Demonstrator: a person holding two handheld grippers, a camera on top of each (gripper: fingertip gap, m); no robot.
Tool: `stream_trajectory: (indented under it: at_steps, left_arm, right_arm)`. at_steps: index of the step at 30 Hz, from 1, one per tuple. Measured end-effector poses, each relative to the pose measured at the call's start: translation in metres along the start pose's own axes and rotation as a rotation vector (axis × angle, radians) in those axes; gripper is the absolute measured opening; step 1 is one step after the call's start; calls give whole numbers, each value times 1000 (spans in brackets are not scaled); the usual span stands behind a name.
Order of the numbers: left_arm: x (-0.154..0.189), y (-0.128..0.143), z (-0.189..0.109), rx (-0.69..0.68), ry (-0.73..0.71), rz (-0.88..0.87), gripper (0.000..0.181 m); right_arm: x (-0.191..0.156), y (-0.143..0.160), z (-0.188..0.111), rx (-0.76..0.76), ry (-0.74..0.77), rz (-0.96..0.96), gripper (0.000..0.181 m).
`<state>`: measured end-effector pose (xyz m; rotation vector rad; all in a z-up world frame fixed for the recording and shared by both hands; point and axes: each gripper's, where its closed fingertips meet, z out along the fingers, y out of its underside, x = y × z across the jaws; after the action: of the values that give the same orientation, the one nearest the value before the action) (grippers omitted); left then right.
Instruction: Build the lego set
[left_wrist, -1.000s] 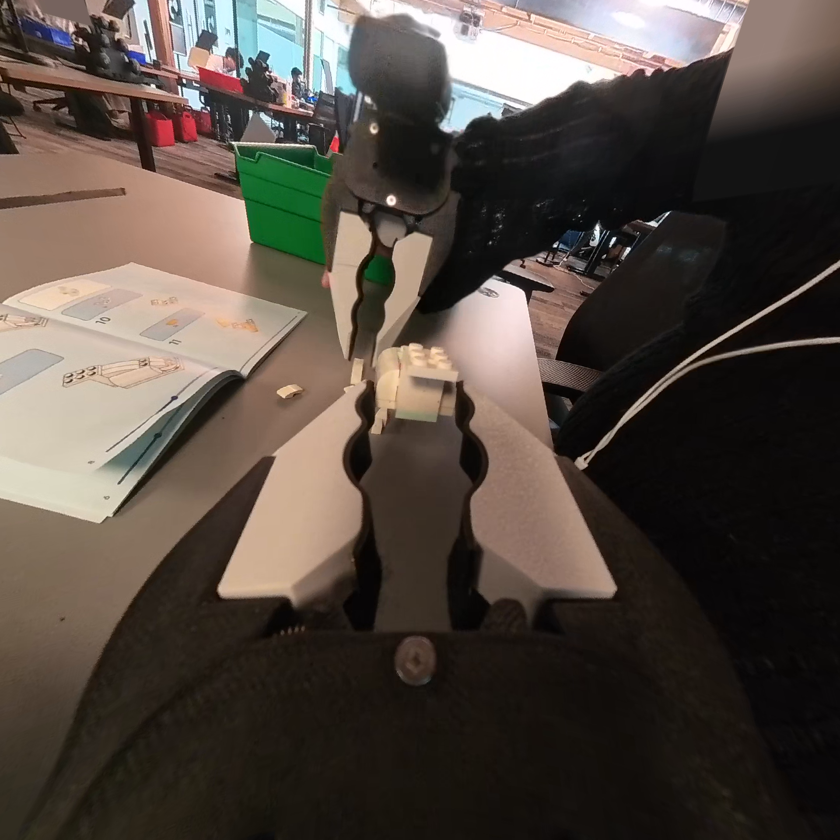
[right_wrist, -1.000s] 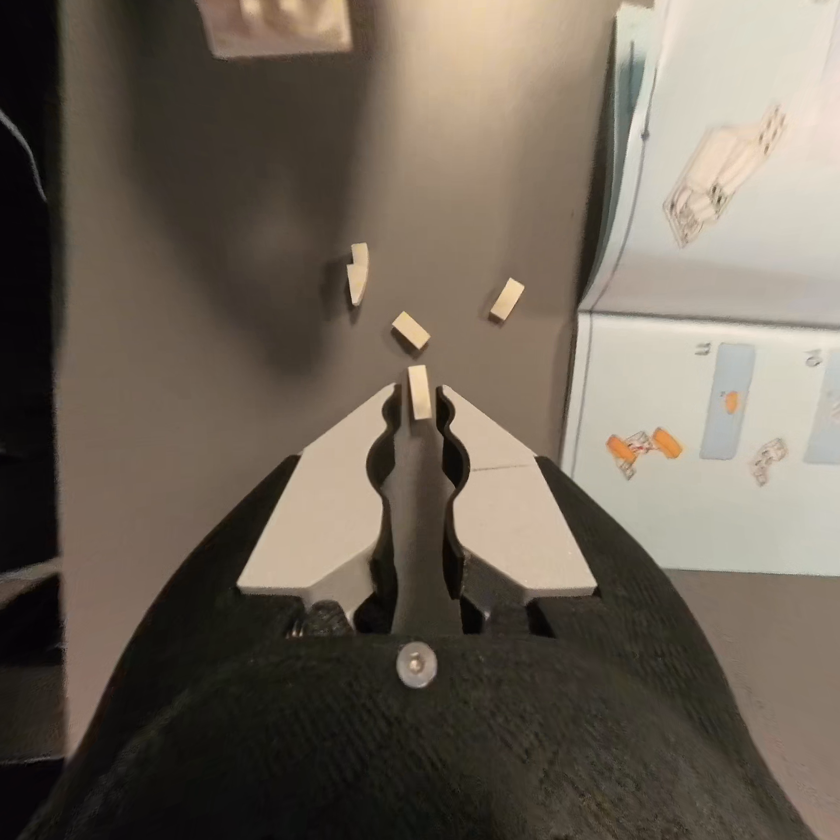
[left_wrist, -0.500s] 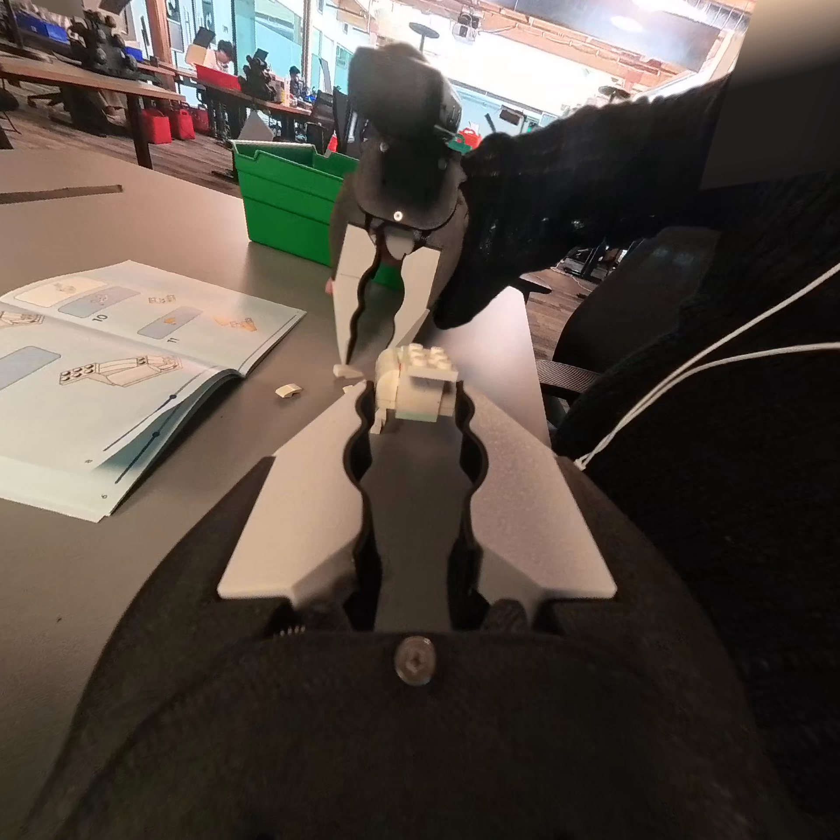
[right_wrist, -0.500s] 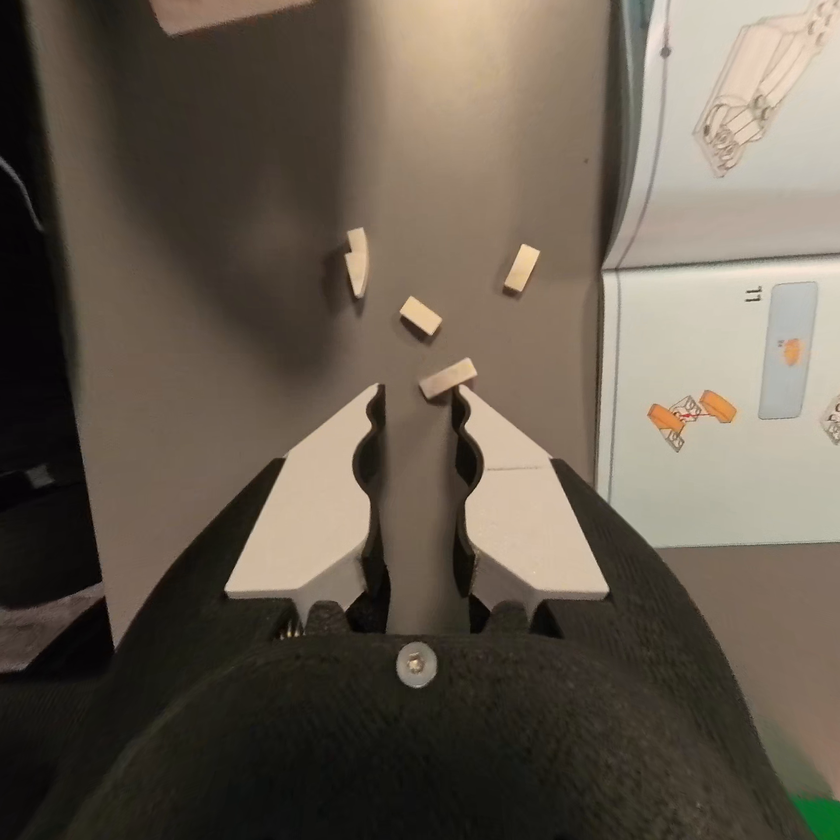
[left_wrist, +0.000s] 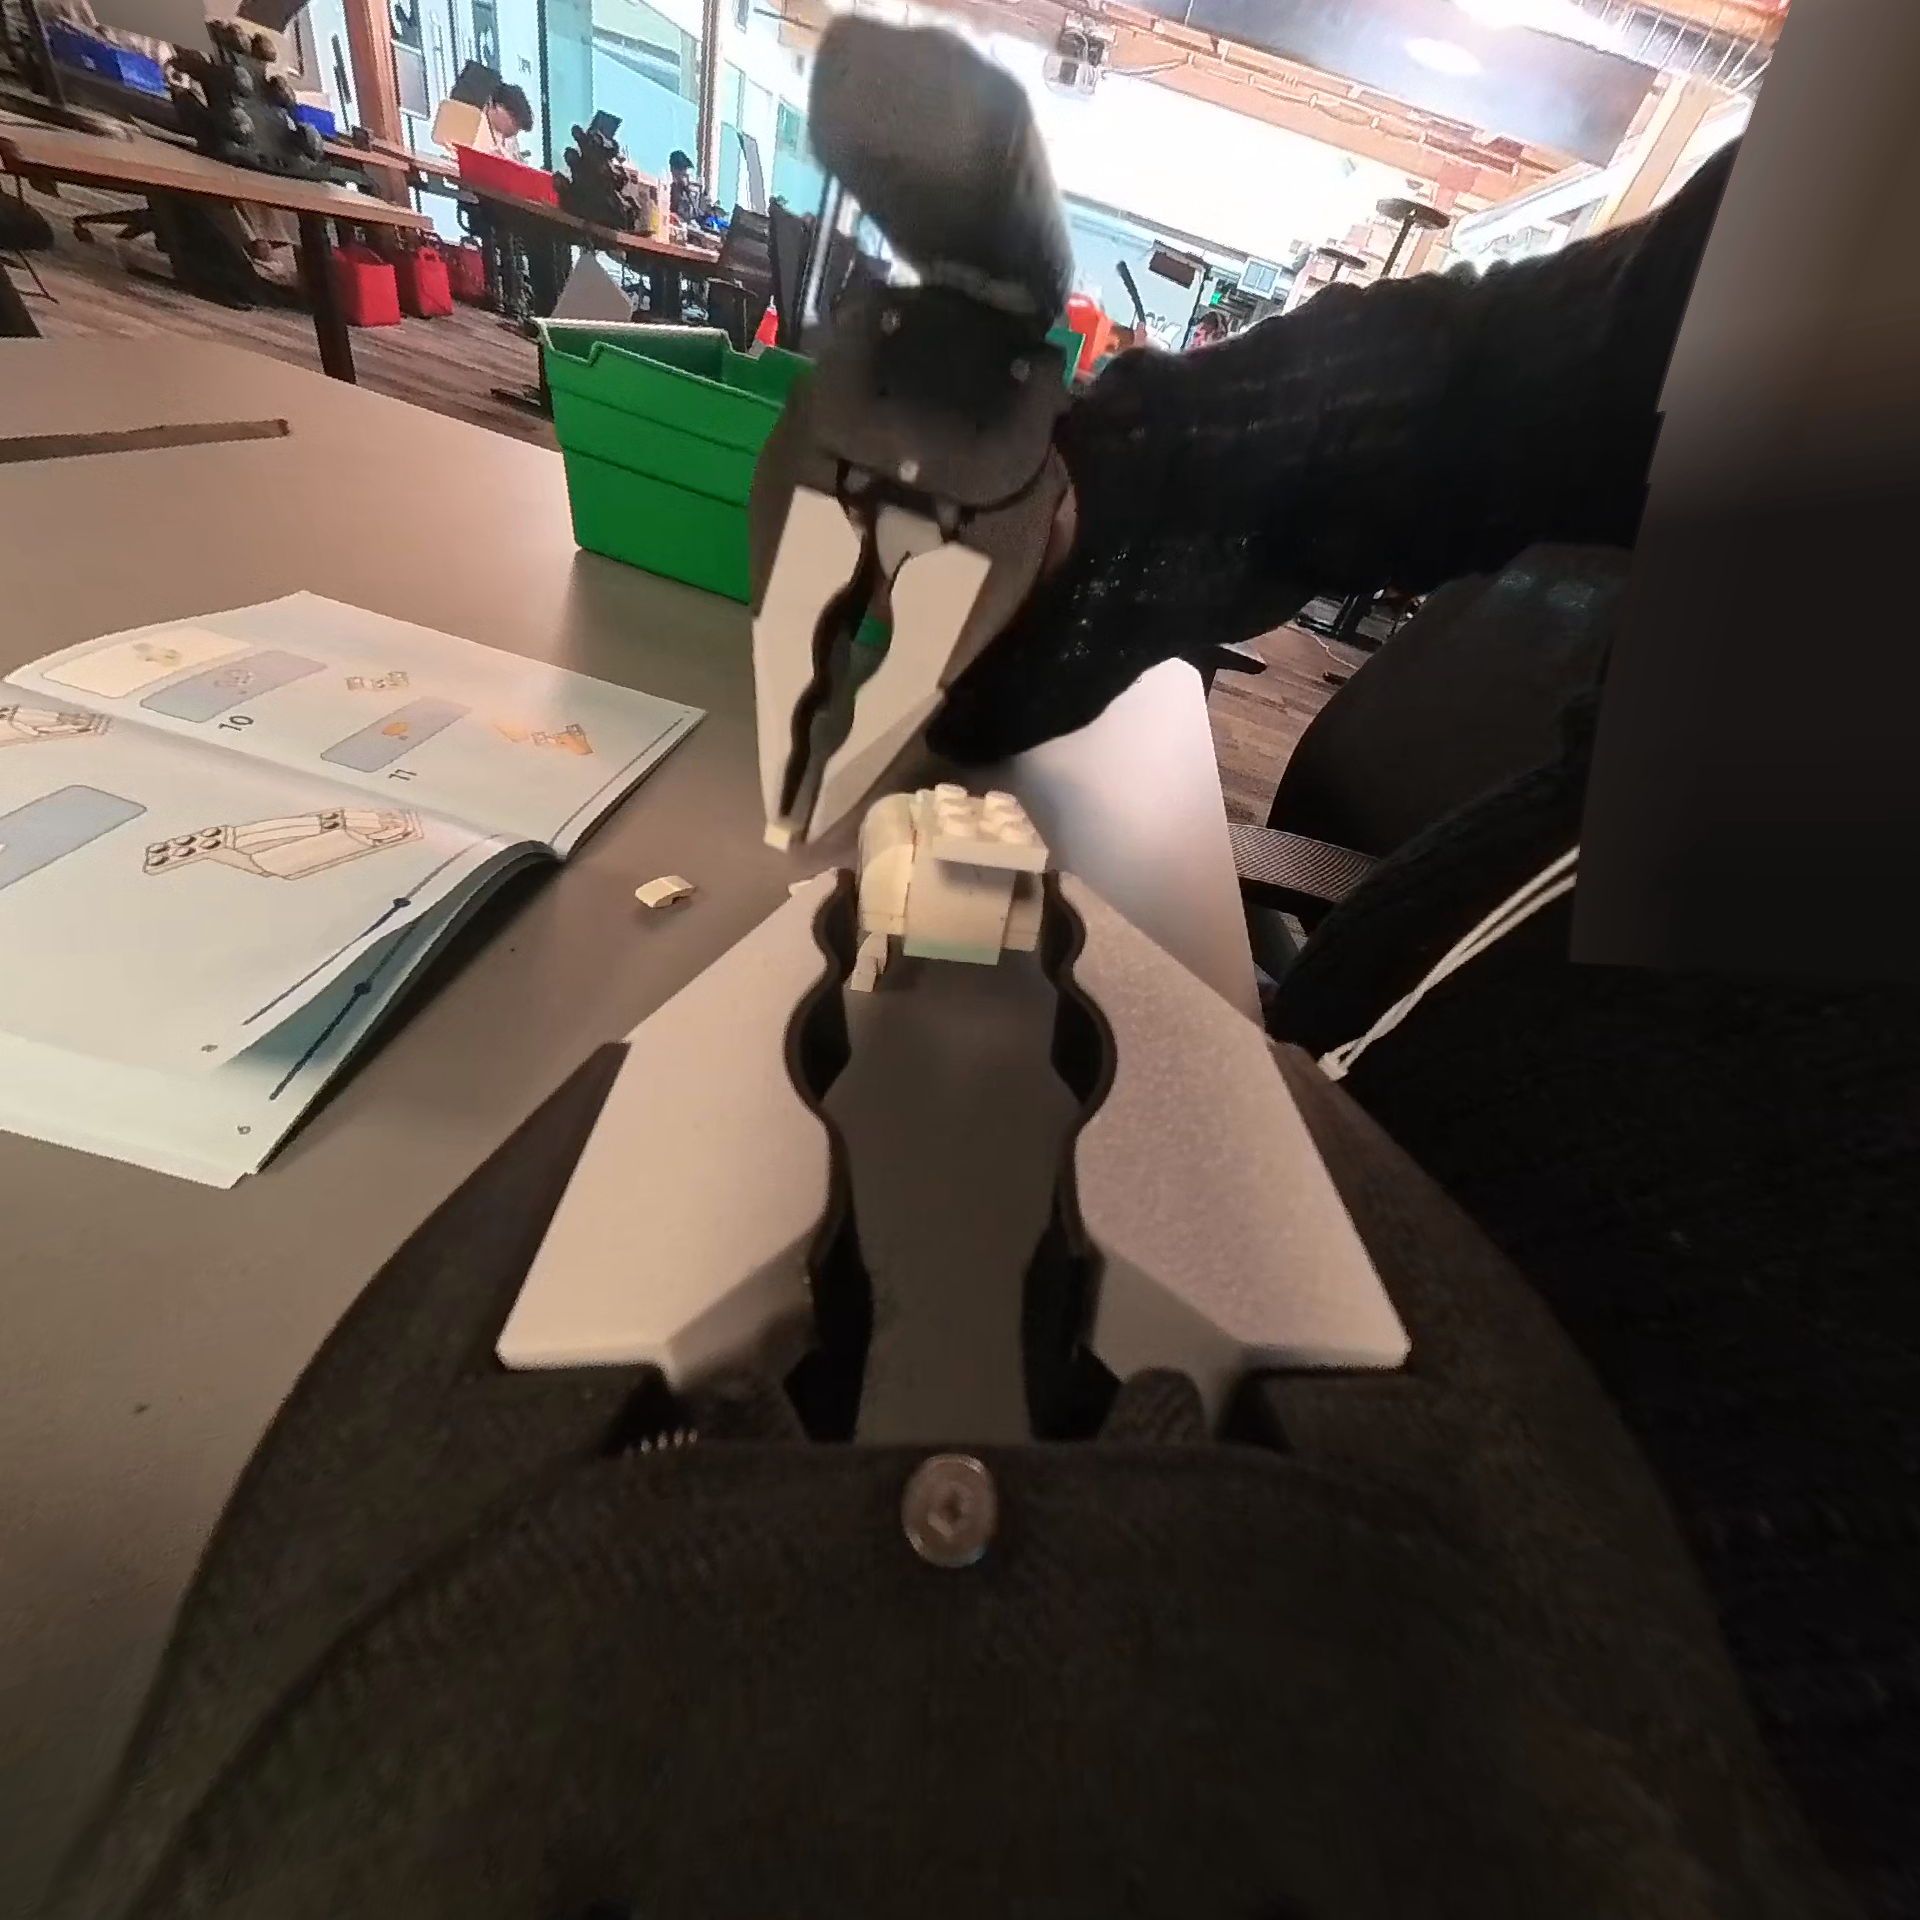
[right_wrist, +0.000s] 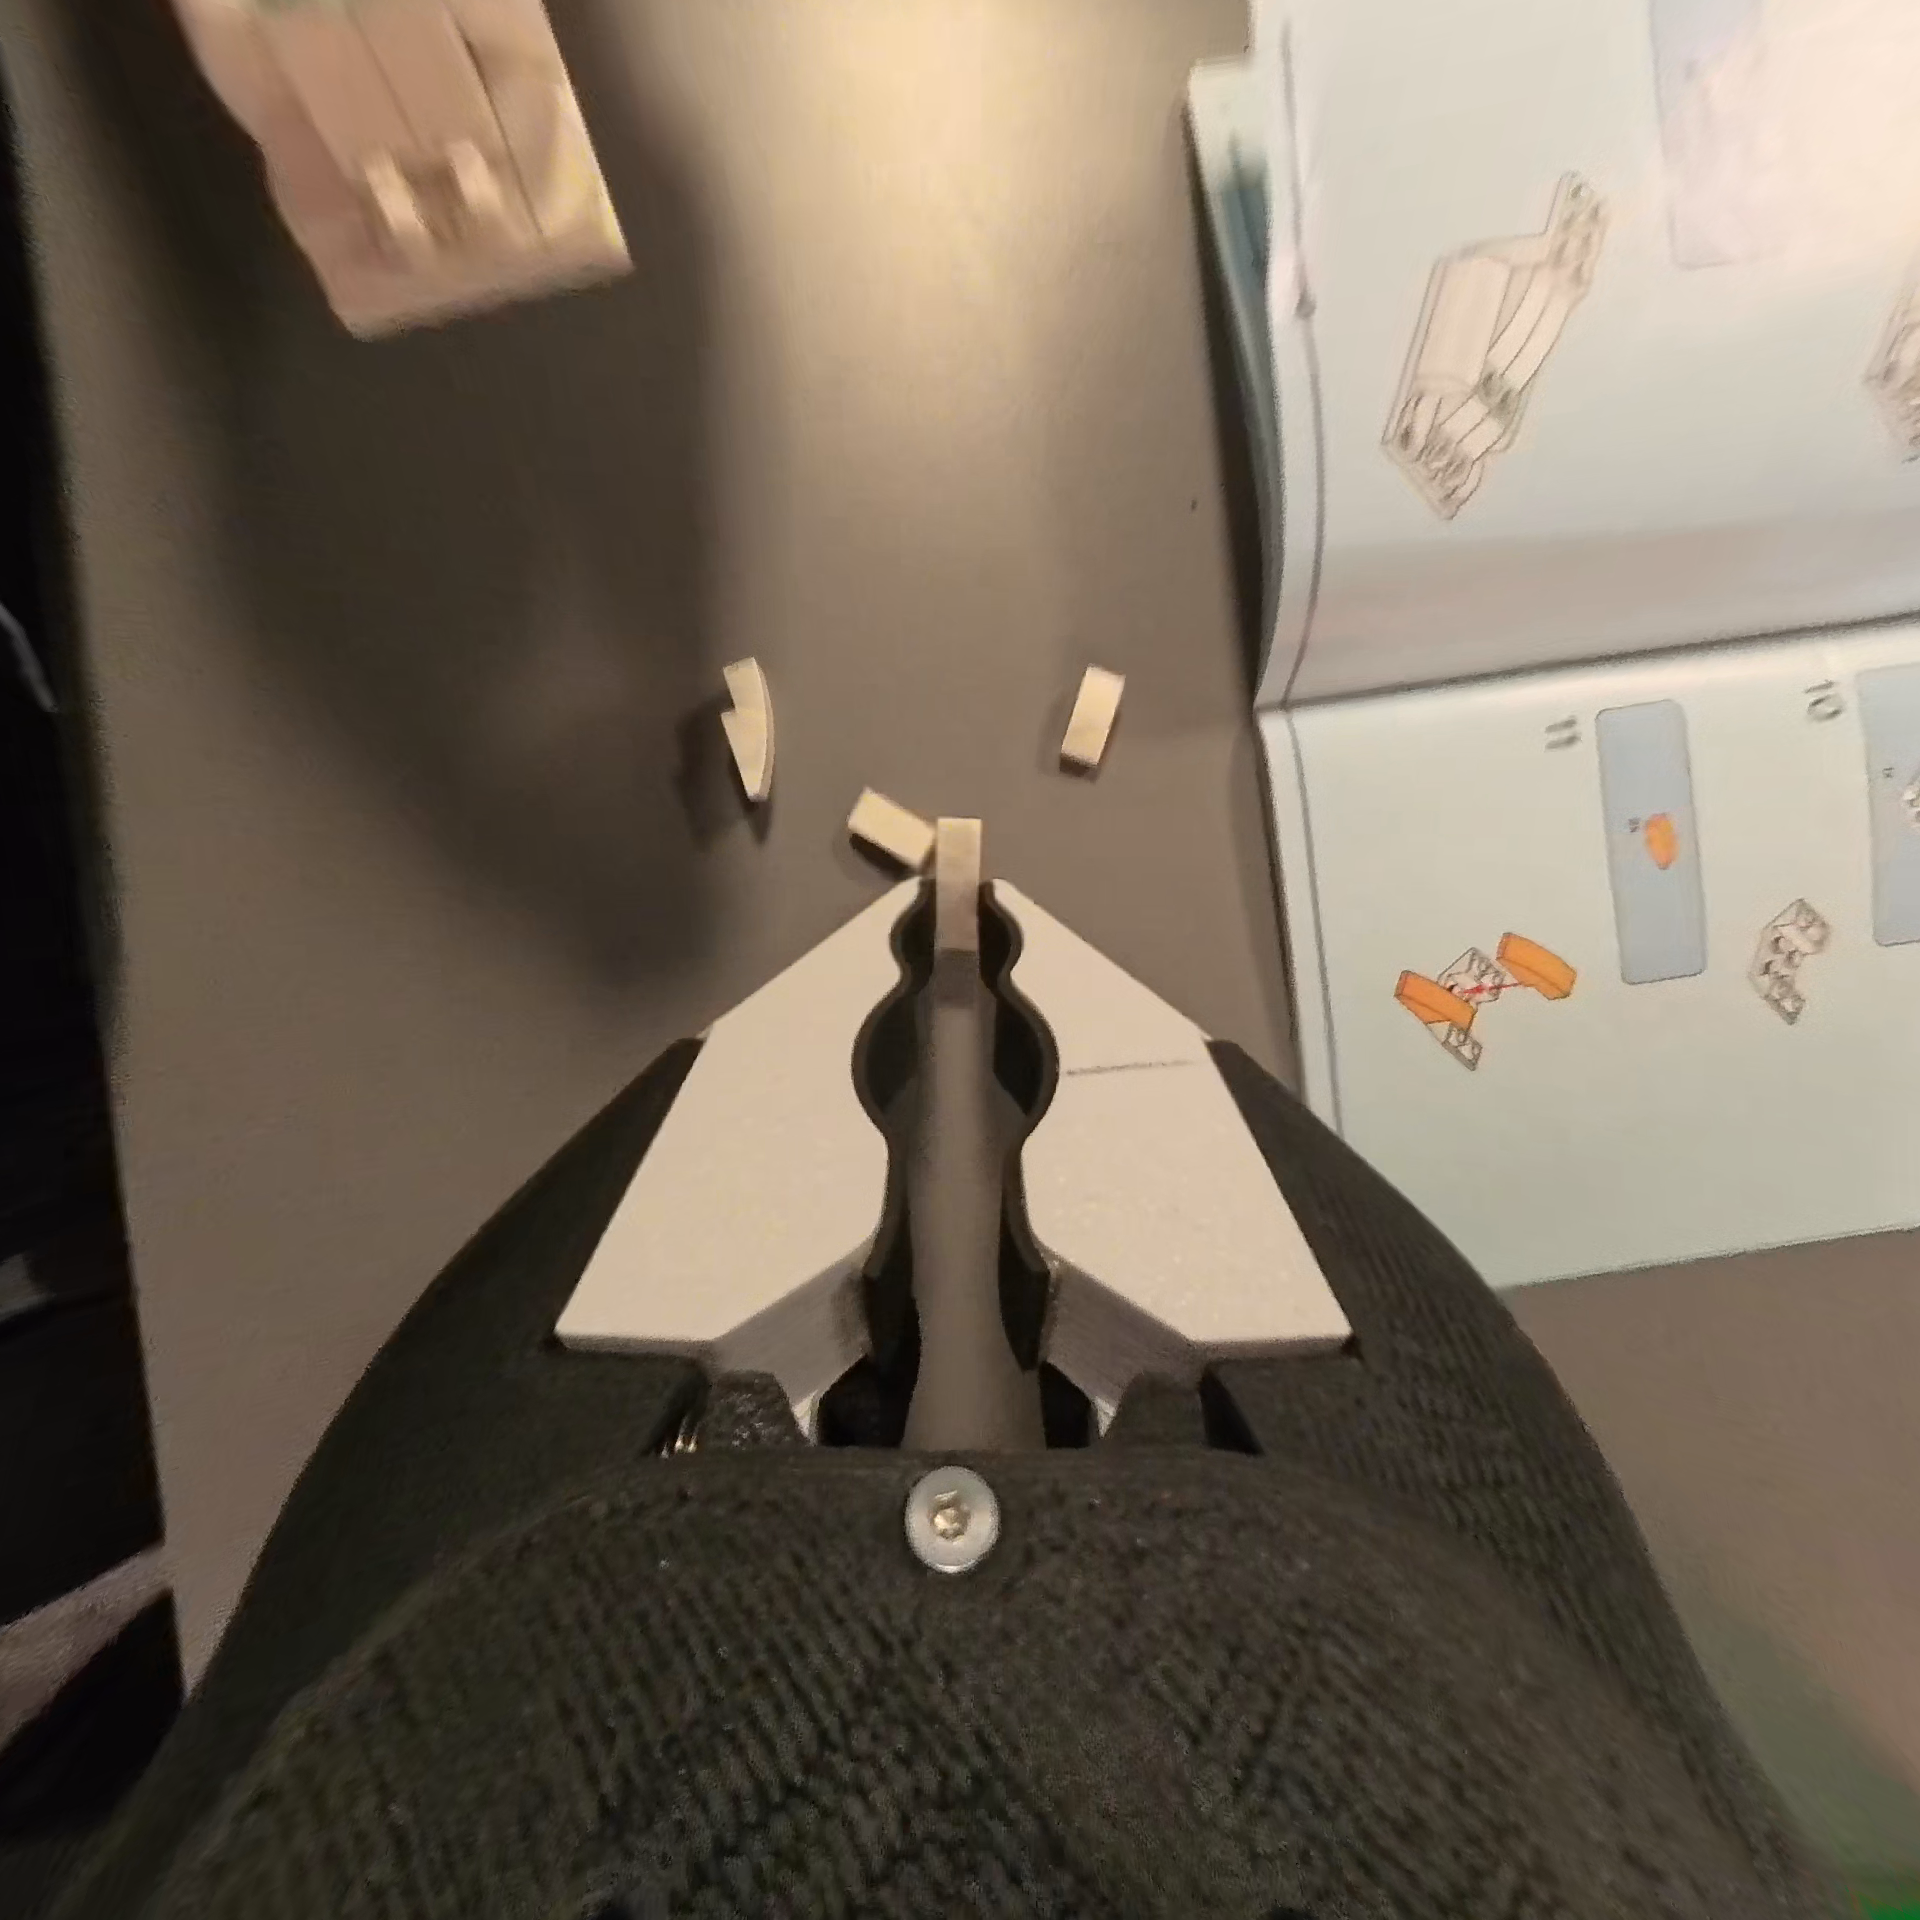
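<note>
The left gripper (left_wrist: 940, 894) has its jaws clamped on the white lego build (left_wrist: 951, 878), held just above the grey counter (left_wrist: 156, 1299) near its edge. Over to the right gripper (right_wrist: 958, 883) — jaws pinched tight on a small white piece (right_wrist: 958, 883), tips pointing down at the counter, right beside the build in the left wrist view. Three loose white pieces lie on the counter beyond the tips: a curved one (right_wrist: 750, 743), a slope (right_wrist: 1091, 719), and a small block (right_wrist: 888, 828) just beside the held piece. The open instruction booklet (left_wrist: 260, 810) lies alongside — a green bin (left_wrist: 665, 468) stands behind.
</note>
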<state>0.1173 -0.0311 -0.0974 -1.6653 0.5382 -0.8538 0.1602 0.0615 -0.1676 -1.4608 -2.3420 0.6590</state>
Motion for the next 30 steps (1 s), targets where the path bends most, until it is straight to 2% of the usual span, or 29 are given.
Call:
stream_trajectory:
  at_steps: [5, 8, 12, 20, 30]
  left_arm:
    - [1, -3, 0, 22, 13, -15, 34]
    - [3, -4, 0, 35, 32, -21, 34]
    - [5, -5, 0, 42, 42, -22, 34]
    - [7, -5, 1, 36, 48, -6, 35]
    - [7, -6, 0, 46, 53, -11, 34]
  right_arm:
    - [-25, -88, -40, 360, -156, 33, 6]
    - [-48, -113, -47, 375, -236, -35, 6]
    - [-67, -120, -36, 277, -250, -141, 6]
    - [-67, -119, -28, 153, -244, -165, 6]
    - [-72, -119, -27, 129, -288, -155, 11]
